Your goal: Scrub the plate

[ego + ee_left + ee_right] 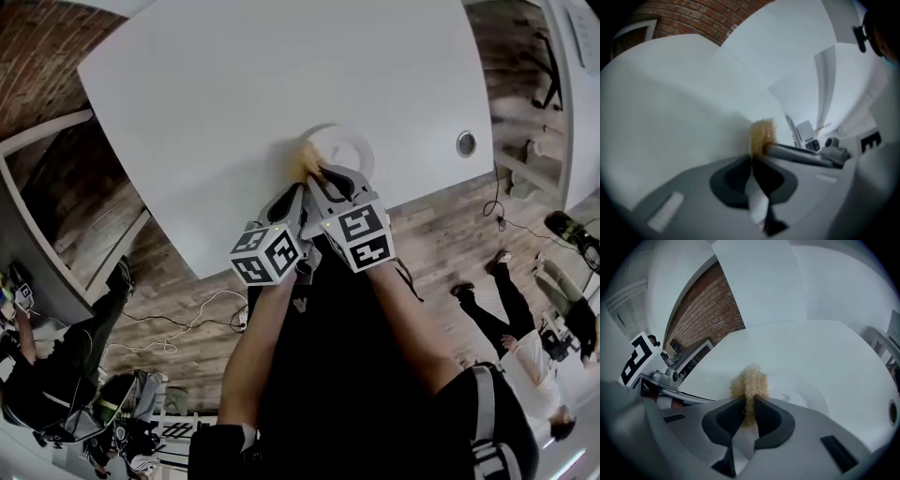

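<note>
**Left gripper** (751, 164): its jaws are pressing together, the dark pads meeting along one line, and nothing is showing between them.

**Tan fibrous scrubber** (761, 133): it is sitting just beyond the jaw tips, against the white tabletop (670, 117).

**Right gripper** (768, 149): it is reaching in from the right, with a grey finger ending at the scrubber.

**Brick wall** (693, 18): it is running along the top edge.

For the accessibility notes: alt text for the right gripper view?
The right hand-held gripper is shut on a tan scrubber at a white plate on a white table. A brick wall stands behind.
</note>
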